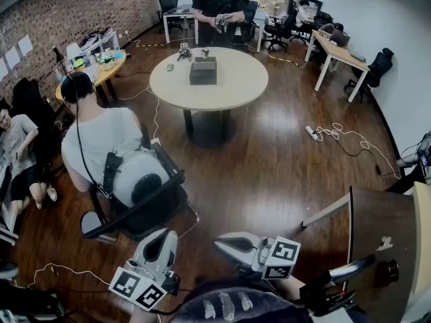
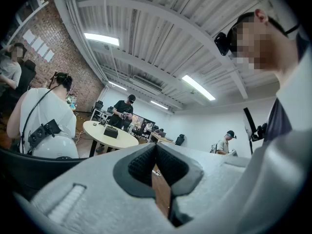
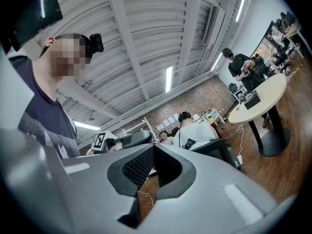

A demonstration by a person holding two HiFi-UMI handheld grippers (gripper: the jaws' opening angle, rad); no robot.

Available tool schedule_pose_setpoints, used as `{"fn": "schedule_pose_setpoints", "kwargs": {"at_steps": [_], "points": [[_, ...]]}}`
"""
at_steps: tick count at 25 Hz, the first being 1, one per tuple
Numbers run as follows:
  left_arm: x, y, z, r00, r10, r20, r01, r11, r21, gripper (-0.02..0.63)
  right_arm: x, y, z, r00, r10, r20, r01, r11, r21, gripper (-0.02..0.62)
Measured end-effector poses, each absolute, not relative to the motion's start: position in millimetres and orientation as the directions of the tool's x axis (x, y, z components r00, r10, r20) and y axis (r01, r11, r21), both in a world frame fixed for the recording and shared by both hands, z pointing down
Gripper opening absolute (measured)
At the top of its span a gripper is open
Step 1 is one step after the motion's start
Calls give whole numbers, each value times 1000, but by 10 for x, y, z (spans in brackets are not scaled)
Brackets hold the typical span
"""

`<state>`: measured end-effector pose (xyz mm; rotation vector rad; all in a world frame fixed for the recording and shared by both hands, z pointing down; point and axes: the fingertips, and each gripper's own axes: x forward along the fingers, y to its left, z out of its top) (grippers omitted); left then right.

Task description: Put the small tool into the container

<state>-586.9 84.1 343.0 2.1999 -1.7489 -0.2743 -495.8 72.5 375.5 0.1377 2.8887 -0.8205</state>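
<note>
Both grippers hang low in front of me, over the wood floor. In the head view my left gripper [image 1: 162, 235] points away from me and my right gripper [image 1: 221, 242] points left, toward it. The left gripper [image 2: 156, 148] has its black pads pressed together with nothing between them. The right gripper [image 3: 153, 149] also looks shut and empty. A dark box [image 1: 203, 70] stands on the round table [image 1: 229, 93] far ahead, with small items [image 1: 183, 51] beside it. I cannot make out a small tool.
A person in a white shirt [image 1: 101, 143] sits on a chair between me and the round table. Another person [image 1: 219, 9] stands behind that table. A dark wooden desk [image 1: 377, 241] is close on my right. Cables [image 1: 337, 136] lie on the floor.
</note>
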Motion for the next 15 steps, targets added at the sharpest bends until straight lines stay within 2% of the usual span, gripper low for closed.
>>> {"fn": "schedule_pose_setpoints", "kwargs": {"at_steps": [6, 11, 15], "points": [[-5370, 339, 3275, 246, -969, 36, -920, -222, 323, 3, -4632, 512, 3575, -969, 196, -150, 246, 827, -505, 1], [-5046, -41, 3152, 274, -961, 37, -921, -251, 297, 3, -4460, 337, 3411, -947, 274, -167, 317, 873, -370, 0], [-4702, -317, 3205, 308, -949, 62, -920, -280, 274, 3, -4257, 126, 3327, -937, 268, -223, 333, 878, -345, 0]]}}
